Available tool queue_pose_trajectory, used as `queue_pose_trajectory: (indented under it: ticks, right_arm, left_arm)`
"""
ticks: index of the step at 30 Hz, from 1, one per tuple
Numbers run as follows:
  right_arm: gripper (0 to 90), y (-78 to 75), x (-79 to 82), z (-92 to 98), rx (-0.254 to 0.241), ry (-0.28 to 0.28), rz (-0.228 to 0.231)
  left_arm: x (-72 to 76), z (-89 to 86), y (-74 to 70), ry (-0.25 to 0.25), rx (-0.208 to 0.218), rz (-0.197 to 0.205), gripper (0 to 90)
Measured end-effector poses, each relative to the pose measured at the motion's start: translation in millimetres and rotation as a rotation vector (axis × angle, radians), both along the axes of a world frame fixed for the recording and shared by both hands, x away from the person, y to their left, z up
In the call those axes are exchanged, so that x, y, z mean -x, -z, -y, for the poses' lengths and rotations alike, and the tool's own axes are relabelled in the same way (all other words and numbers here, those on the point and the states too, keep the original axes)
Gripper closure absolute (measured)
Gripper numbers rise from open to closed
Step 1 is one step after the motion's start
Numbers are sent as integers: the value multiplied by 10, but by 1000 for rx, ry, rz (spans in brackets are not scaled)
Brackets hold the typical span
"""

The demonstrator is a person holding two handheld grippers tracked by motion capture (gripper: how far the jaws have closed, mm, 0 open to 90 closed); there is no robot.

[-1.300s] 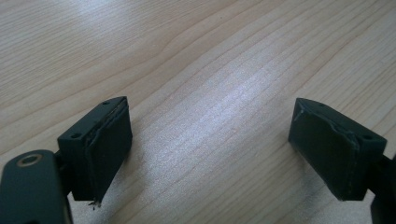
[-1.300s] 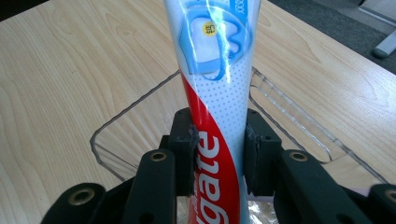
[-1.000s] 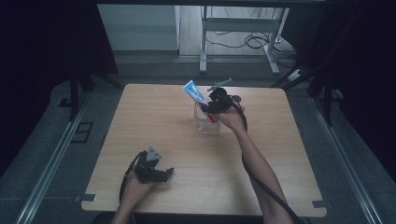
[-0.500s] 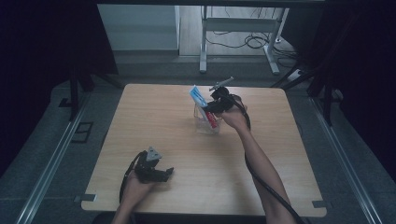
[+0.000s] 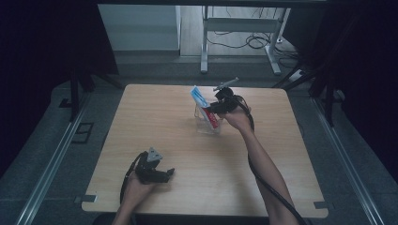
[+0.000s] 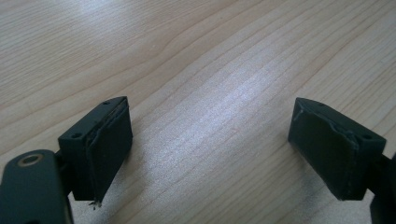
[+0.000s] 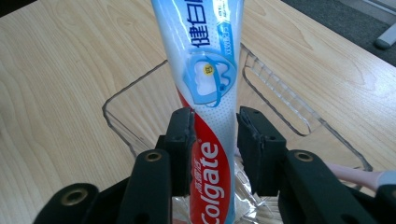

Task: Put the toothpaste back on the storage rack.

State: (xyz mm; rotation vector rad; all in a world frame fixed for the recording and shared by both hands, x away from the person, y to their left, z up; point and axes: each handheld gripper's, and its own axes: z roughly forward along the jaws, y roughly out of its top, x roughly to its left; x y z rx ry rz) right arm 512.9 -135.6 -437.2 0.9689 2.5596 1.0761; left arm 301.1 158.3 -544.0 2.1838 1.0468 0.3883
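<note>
Wooden table (image 5: 155, 122), right gripper (image 7: 215, 126) jaws just easing apart around toothpaste tube (image 7: 205, 70) standing in clear container (image 7: 275, 93), left gripper (image 6: 210, 140) wide open, empty, low over bare wood

table (image 5: 155, 122): light wood, pale sheen | floor (image 5: 56, 154): grey | beyond: metal desk frame (image 5: 204, 42), cables (image 5: 244, 42) on floor | sides: dark

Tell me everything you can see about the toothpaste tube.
The toothpaste tube is glossy soft plastic, white and pale blue with a red band, a tooth picture and Colgate lettering. It stands tilted in a clear plastic holder toward the far side of the wooden table, flat crimped end up. The right tool has it between its jaws, which have just been opening slightly. The cap end is hidden.
</note>
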Motion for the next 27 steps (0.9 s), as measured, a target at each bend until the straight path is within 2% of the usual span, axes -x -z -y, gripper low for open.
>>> queue_pose_trajectory:
  ticks: [16, 19, 27]
  right_arm:
    - [407, -58, 132, 5, -32, -20, 19]
    - [362, -61, 165, 3, -17, -23, 34]
    - [223, -91, 229, 31, -18, -19, 45]
  left_arm:
    - [0, 1, 1, 0, 2, 0, 136]
    - [0, 0, 1, 0, 1, 0, 136]
    - [0, 0, 1, 1, 1, 0, 137]
